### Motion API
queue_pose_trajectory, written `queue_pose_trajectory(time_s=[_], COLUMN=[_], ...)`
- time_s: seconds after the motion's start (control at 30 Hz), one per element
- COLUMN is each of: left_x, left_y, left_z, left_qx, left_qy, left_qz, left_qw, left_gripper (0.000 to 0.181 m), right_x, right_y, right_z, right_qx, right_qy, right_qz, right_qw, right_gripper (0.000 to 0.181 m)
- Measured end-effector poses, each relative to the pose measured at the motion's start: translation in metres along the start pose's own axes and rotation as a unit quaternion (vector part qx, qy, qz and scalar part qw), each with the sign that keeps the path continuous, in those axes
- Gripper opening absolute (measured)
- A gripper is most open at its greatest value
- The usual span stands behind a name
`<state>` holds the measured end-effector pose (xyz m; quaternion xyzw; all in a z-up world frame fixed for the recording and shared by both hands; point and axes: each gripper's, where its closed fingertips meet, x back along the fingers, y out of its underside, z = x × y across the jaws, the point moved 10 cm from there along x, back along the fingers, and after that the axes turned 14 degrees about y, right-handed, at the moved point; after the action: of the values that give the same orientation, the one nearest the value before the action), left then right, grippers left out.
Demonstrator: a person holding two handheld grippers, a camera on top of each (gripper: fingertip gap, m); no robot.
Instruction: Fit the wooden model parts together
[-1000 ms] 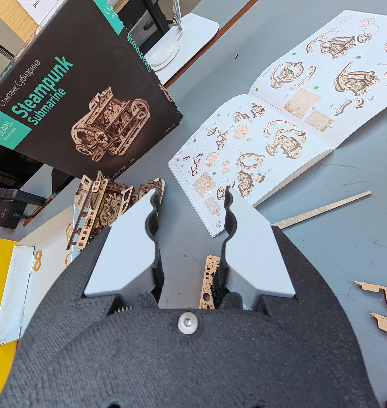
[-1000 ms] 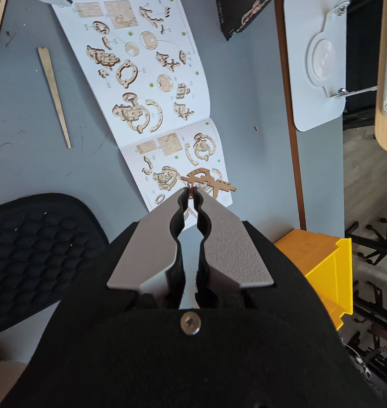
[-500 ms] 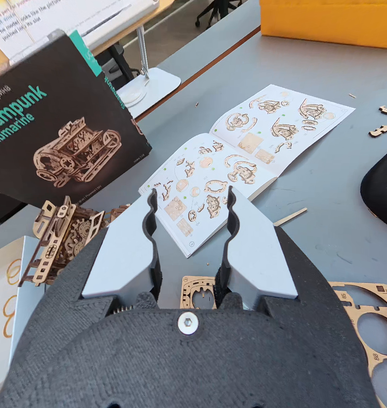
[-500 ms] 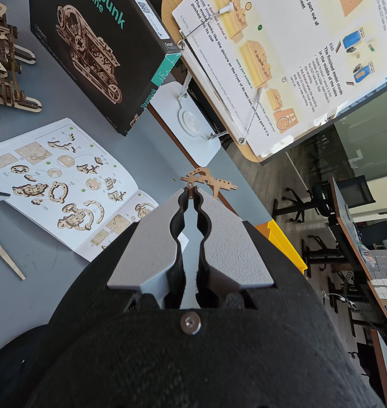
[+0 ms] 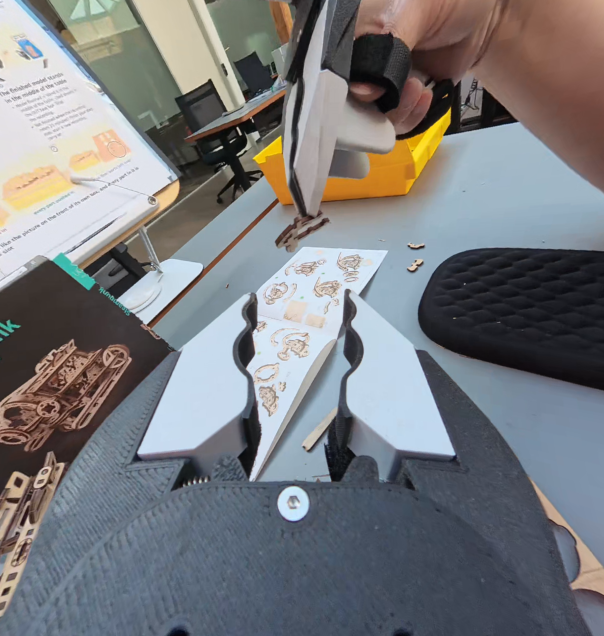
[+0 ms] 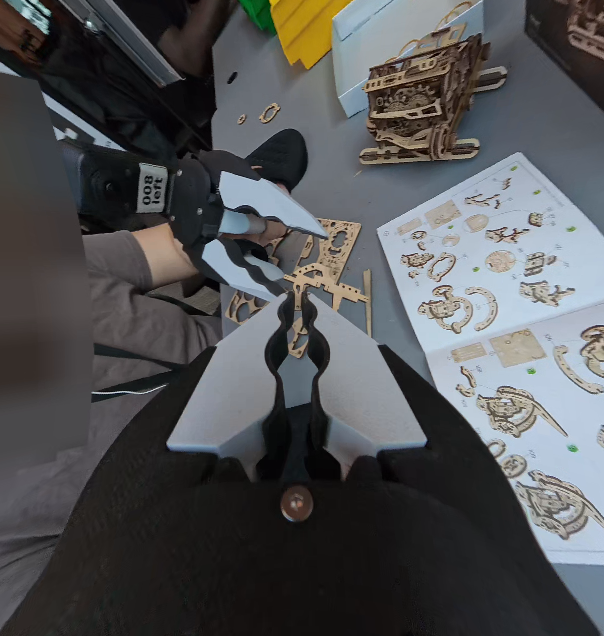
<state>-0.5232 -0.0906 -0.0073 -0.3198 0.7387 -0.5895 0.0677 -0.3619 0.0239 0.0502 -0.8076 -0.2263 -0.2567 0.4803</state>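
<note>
My right gripper (image 6: 296, 296) is shut on a thin flat wooden part (image 6: 324, 286) with an arc and a toothed bar, held above the table. In the left wrist view it hangs point-down from a hand (image 5: 305, 210), with the part (image 5: 302, 230) at its tip. My left gripper (image 5: 298, 298) is open and empty over the instruction booklet (image 5: 314, 309). In the right wrist view the left gripper (image 6: 302, 264) is open just left of the part, its lower finger (image 6: 245, 272) close to the part's end. The half-built wooden model (image 6: 421, 106) stands farther back.
A cut-out plywood sheet (image 6: 335, 241) and a wooden stick (image 6: 367, 299) lie below the grippers. A black padded mat (image 5: 520, 316), a yellow bin (image 5: 362, 179), the dark kit box (image 5: 52, 361), a white box (image 6: 355, 51) and small loose pieces (image 6: 269, 112) lie around. The left gripper's tips are roughly 4 cm from the right gripper's. My left tips are roughly 20 cm from the half-built wooden model (image 6: 421, 106).
Both grippers have lifted and swung to face each other. The right gripper has kept hold of the flat part and now points down toward the left one. The left gripper has stayed open.
</note>
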Motion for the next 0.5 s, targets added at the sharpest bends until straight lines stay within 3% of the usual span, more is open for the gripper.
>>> queue_pose_trajectory(time_s=[0.07, 0.5], left_x=[0.002, -0.010], left_y=[-0.001, 0.005], left_z=[-0.001, 0.023], left_qx=[0.000, -0.101], left_qy=[0.003, 0.068], left_qz=[0.003, -0.056], left_qw=[1.000, 0.991], left_gripper=[0.046, 0.028], right_x=[0.001, -0.040], right_y=[0.004, 0.022], right_z=[0.004, 0.006], right_qx=[-0.019, -0.013], right_qy=[-0.046, -0.068], right_qz=[-0.016, -0.145], right_qw=[0.999, 0.987], right_gripper=[0.002, 0.002])
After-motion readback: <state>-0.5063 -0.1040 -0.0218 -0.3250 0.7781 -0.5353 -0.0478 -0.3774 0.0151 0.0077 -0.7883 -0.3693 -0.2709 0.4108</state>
